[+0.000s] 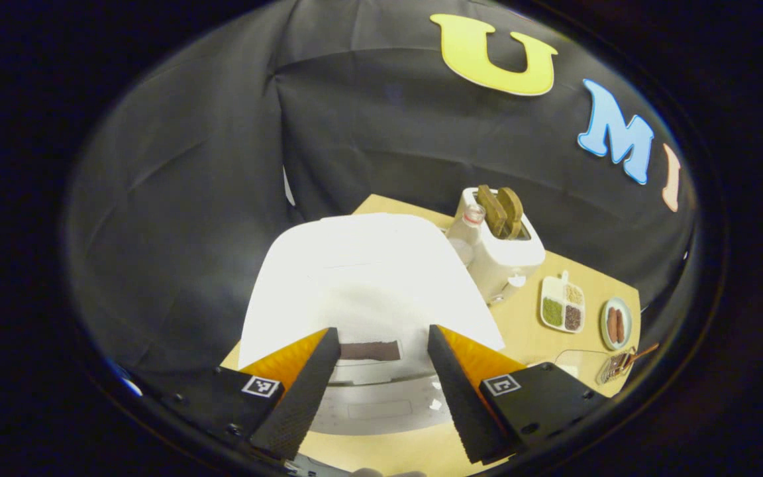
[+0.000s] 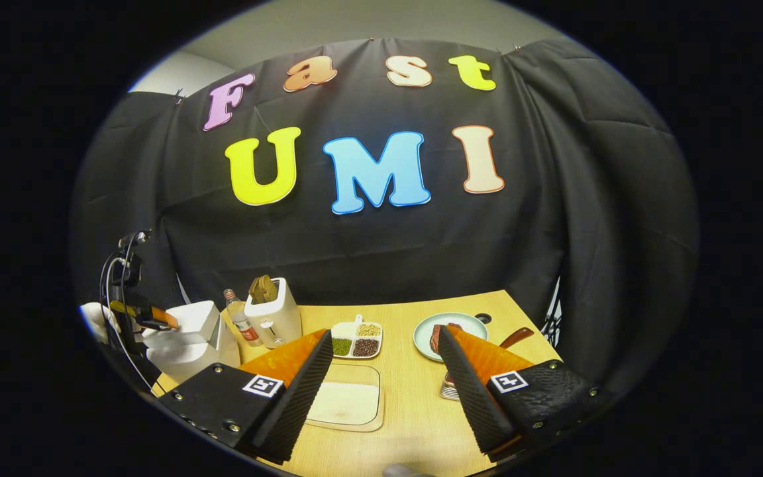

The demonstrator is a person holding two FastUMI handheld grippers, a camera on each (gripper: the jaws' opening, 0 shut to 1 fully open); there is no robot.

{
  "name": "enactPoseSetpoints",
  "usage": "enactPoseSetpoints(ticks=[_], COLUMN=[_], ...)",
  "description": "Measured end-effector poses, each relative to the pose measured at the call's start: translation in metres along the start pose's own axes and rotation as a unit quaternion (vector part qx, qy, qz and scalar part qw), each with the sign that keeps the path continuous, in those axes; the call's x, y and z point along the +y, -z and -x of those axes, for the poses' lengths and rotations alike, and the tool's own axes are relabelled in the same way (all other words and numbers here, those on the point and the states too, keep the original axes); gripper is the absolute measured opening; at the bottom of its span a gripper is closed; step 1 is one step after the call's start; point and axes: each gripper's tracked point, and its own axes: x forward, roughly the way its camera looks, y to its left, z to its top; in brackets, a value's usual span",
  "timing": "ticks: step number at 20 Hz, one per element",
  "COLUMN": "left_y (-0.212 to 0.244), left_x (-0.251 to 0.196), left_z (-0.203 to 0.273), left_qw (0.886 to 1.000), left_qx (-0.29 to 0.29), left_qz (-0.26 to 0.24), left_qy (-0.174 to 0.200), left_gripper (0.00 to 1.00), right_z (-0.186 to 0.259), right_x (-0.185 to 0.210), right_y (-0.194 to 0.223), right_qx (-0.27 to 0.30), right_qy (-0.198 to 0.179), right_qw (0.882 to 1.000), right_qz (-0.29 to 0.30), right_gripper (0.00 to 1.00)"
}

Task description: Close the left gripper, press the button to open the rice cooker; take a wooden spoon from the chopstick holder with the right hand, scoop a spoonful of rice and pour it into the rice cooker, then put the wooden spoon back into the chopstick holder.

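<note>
Lid: rice cooker [image 1: 361,285] not opened yet.
Left tool [image 1: 381,391]: fingers apart, above button.
Right tool [image 2: 381,391]: released, spoon untouched.

Staged kitchen booth: black cloth wall [image 2: 381,252], toaster [image 2: 274,310], table [image 2: 414,411].

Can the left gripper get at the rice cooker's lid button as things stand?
Probably yes. The left gripper hangs open just above the front of the white rice cooker, lid still down, with nothing between its fingers and the cooker's front panel. The fingers must close first; which part is the button is unclear.
</note>
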Motion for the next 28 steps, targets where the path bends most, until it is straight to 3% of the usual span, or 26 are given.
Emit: enactPoseSetpoints(ticks=[6,9,25,28], left_y=[0.014,0.023,0.022,0.018], left_x=[-0.003,-0.004,-0.005,-0.004], left_z=[-0.012,-0.017,-0.021,-0.020], left_qw=[1.000,0.999,0.999,0.998], left_qx=[0.026,0.048,0.047,0.031], left_qz=[-0.018,-0.021,-0.027,-0.053], left_qy=[0.003,0.006,0.003,-0.004], left_gripper=[0.95,0.94,0.99,0.98], right_z=[-0.001,-0.004,-0.015,-0.014], right_x=[-0.011,-0.007,0.003,-0.001], right_y=[0.005,0.010,0.011,0.010], right_qx=[0.000,0.008,0.023,0.023], right_qy=[0.019,0.010,-0.017,-0.015], right_qw=[1.000,1.000,0.999,0.999], right_qz=[0.011,0.002,-0.030,-0.032], right_gripper=[0.98,0.98,0.98,0.98])
